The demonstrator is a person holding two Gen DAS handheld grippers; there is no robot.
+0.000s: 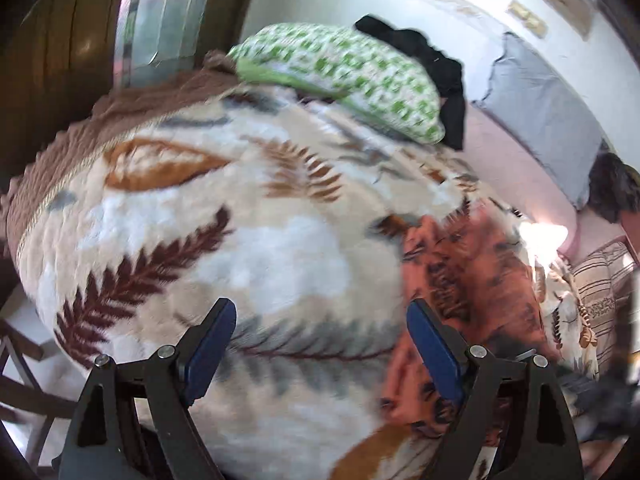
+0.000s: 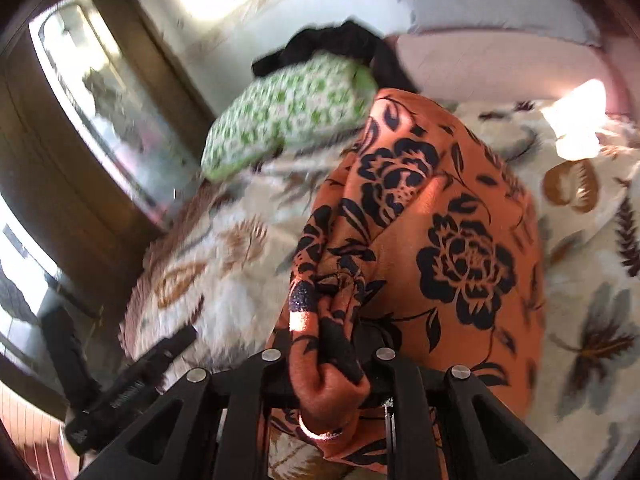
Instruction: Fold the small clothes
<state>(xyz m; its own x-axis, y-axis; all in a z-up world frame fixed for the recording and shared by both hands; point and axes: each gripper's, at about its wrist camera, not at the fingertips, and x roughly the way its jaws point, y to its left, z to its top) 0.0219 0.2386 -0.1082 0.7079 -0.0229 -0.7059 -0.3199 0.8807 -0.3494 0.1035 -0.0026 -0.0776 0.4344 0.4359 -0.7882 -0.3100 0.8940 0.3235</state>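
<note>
Right wrist view: the bed's fleece blanket (image 2: 224, 280), cream with brown, tan and grey fern leaves, fills the lower scene, plush and slightly rumpled. Over it hangs the orange garment (image 2: 452, 240), a thin, smooth fabric printed with black roses and leaves, draped in soft folds with a glittery black trim near the pinch. The right claw (image 2: 336, 364) is clamped tight on a bunched edge of that garment, holding it above the blanket. Behind lies a puffy green-and-white patterned pillow (image 2: 288, 120) with a black cloth (image 2: 340, 46) crumpled on top. In the left wrist view, the left claw (image 1: 320, 344) stands wide apart with blue pads (image 1: 210, 344), holding nothing; the garment lies blurred just beside its right finger.
</note>
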